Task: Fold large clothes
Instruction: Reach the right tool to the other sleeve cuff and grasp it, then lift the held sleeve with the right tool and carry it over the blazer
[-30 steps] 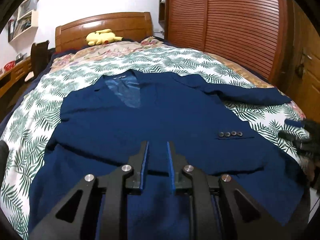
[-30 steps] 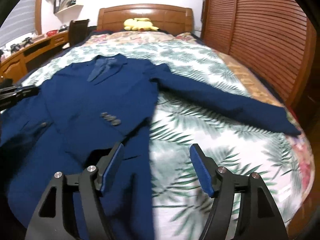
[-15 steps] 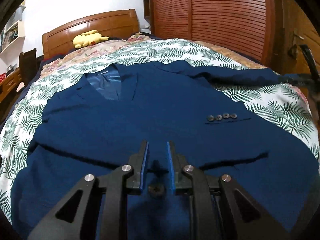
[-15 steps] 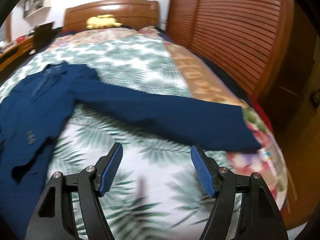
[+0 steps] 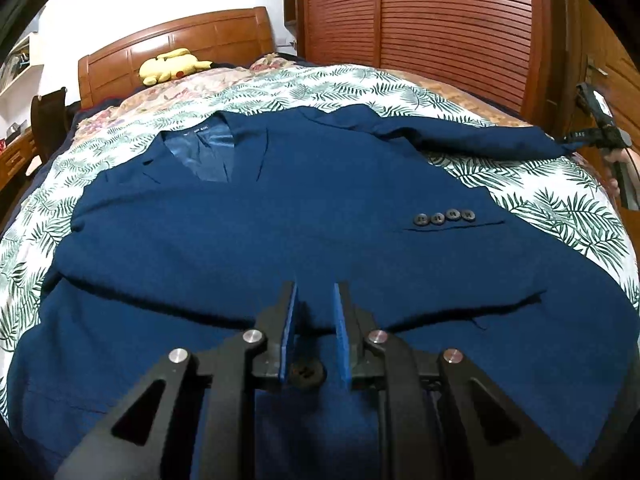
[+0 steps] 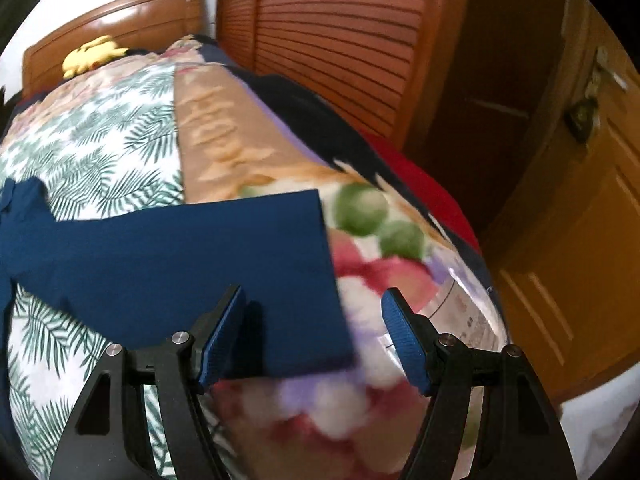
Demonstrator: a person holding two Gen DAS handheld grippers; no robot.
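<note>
A navy blue suit jacket (image 5: pixel 304 216) lies face up on the bed, one sleeve folded across its front with several cuff buttons (image 5: pixel 442 217). The other sleeve (image 6: pixel 192 264) stretches out to the bed's right side. My left gripper (image 5: pixel 315 300) sits low over the jacket's hem, jaws narrowly apart, a front button (image 5: pixel 306 374) between them near their base; a grip cannot be made out. My right gripper (image 6: pixel 314 312) is open, just above the outstretched sleeve's cuff (image 6: pixel 320 280), left finger over the cloth. It also shows in the left wrist view (image 5: pixel 600 136) at the cuff.
The bed carries a palm-leaf bedspread (image 5: pixel 552 204) and a floral blanket (image 6: pixel 384 264) at its edge. A yellow plush toy (image 5: pixel 172 66) lies by the wooden headboard (image 5: pixel 180 40). A louvred wardrobe (image 5: pixel 420 20) and a wooden door (image 6: pixel 568 216) stand to the right.
My right gripper has swung right from the jacket's body to the outstretched sleeve's cuff. My left gripper has shifted slightly, and a front button has come into view between its jaws.
</note>
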